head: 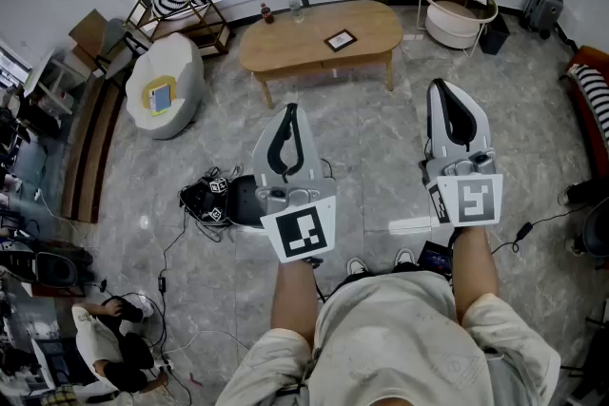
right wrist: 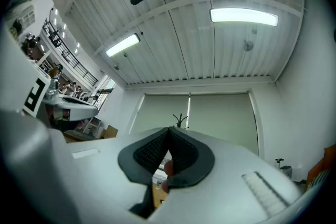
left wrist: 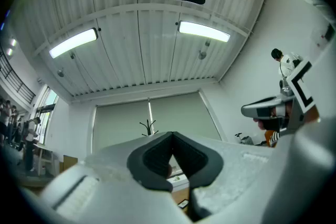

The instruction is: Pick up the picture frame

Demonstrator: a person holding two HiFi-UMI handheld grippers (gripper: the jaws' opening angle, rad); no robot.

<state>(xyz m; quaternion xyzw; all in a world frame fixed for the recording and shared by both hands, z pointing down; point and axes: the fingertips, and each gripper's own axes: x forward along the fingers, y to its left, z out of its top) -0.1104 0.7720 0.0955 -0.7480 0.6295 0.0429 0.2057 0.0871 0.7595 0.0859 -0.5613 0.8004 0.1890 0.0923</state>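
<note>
The frame lies flat and askew on the worktop, well ahead across open floor. From the left hand-held gripper it sits at about 1 o'clock; from the right hand-held gripper, at about 10 o'clock. The left looks nearer (though not by much). Both have their jaws pressed together on nothing and point slightly upward.

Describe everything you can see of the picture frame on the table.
The picture frame is small and rectangular, with a dark border round a light middle; its picture is too small to make out. It sits on the oval wooden table, right of the middle, turned askew to the table's edges. Whether it lies flat or leans I cannot tell. Only the table touches it.
</note>
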